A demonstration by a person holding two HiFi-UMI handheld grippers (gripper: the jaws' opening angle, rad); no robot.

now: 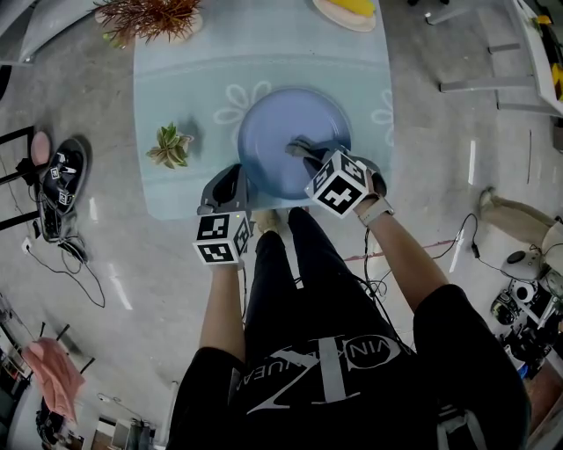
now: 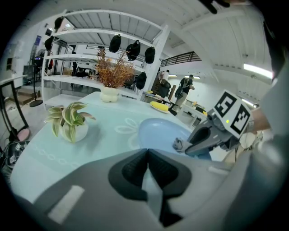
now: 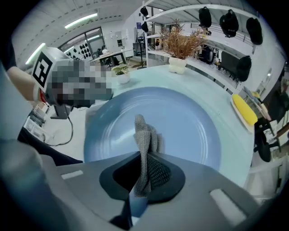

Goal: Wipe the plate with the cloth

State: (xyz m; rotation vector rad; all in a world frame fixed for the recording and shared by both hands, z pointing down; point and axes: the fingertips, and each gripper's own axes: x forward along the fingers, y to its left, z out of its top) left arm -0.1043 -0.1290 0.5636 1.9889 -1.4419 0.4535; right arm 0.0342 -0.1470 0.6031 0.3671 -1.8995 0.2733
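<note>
A round blue plate (image 1: 280, 123) lies on the pale blue glass table (image 1: 176, 88), near its front edge. My right gripper (image 1: 301, 151) is over the plate's front half, shut on a grey mesh cloth (image 3: 144, 133) that sticks up from its jaws above the plate (image 3: 189, 122). The left gripper view also shows the cloth (image 2: 177, 144) at the tip of that gripper. My left gripper (image 1: 239, 178) sits beside the plate's left front rim. In its own view my left gripper (image 2: 146, 152) has its jaws pressed together with nothing between them, and the plate (image 2: 158, 131) lies just beyond.
A small green potted plant (image 1: 171, 145) stands left of the plate. A dried plant in a white pot (image 1: 149, 16) and a dish with something yellow (image 1: 347, 10) are at the table's far edge. Cables and gear (image 1: 60, 185) lie on the floor to the left.
</note>
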